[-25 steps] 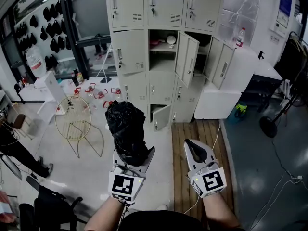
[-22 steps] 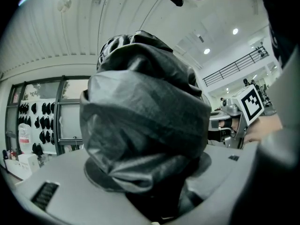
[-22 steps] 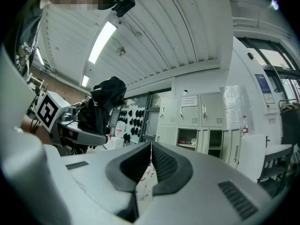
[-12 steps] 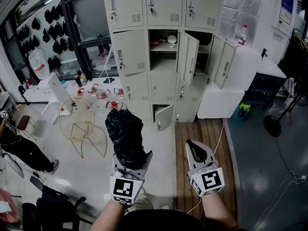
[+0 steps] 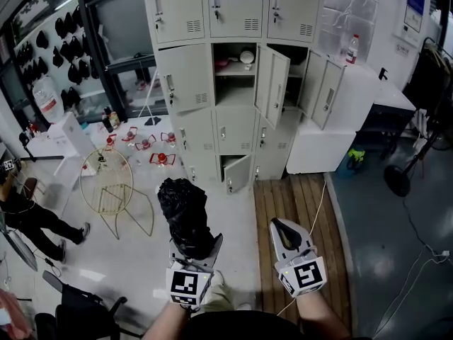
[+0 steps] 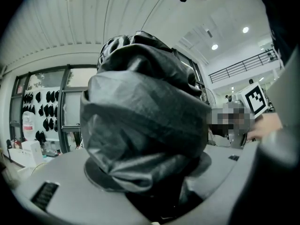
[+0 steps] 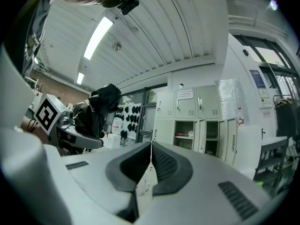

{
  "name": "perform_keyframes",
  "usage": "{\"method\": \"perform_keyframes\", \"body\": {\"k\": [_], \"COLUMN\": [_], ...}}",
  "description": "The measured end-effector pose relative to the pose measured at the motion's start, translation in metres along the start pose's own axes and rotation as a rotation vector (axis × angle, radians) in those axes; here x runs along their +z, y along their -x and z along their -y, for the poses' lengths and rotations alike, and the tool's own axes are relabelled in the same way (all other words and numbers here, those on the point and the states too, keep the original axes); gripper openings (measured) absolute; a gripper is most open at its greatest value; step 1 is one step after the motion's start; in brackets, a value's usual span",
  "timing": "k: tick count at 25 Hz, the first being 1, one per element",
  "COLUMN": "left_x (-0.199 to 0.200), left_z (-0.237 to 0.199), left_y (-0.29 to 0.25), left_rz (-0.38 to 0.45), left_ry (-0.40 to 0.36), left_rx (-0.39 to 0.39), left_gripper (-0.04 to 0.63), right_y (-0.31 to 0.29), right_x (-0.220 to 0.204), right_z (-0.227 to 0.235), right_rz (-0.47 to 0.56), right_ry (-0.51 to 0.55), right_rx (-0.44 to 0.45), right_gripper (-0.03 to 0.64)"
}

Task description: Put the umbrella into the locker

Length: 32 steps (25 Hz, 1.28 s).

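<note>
Umbrella [image 5: 185,214] sits clamped upright in your left gripper [image 5: 196,245], well short of the locker [image 5: 185,76]; right gripper [image 5: 286,231] closed, empty. Loose folds may snag an open door [image 5: 277,85] going in.

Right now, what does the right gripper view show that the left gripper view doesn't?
Right gripper view only: the lockers, some open; the right gripper with its own jaws shut and empty; the left gripper seen from the side.
Left gripper view only: the left jaws clamped on the umbrella up close, filling most of the frame; the right gripper's marker cube.
Both: the umbrella and the hanging black items.
</note>
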State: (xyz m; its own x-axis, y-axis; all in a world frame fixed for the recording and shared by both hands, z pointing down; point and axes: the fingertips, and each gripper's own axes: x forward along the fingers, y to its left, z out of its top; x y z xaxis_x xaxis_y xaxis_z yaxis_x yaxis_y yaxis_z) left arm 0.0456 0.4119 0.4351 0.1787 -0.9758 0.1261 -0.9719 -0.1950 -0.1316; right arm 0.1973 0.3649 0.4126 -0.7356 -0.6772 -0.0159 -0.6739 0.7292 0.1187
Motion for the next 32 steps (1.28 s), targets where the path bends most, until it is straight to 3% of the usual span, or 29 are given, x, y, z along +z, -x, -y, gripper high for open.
{"method": "perform_keyframes", "body": {"k": [20, 32], "left_x": [-0.009, -0.005], "left_z": [-0.078, -0.122], "left_y": [-0.098, -0.148], "left_rz": [-0.065, -0.057], "left_ry": [-0.015, -0.026], "left_rx": [-0.081, -0.120], "left_gripper": [0.304, 0.304], "right_y": [-0.131, -0.199], "right_x": [-0.006, -0.007], "right_z": [0.019, 0.024], "right_rz": [-0.019, -0.040], "right_ry": [-0.025, -0.017], "right_rx": [0.017, 0.025], "right_gripper": [0.031, 0.031]}}
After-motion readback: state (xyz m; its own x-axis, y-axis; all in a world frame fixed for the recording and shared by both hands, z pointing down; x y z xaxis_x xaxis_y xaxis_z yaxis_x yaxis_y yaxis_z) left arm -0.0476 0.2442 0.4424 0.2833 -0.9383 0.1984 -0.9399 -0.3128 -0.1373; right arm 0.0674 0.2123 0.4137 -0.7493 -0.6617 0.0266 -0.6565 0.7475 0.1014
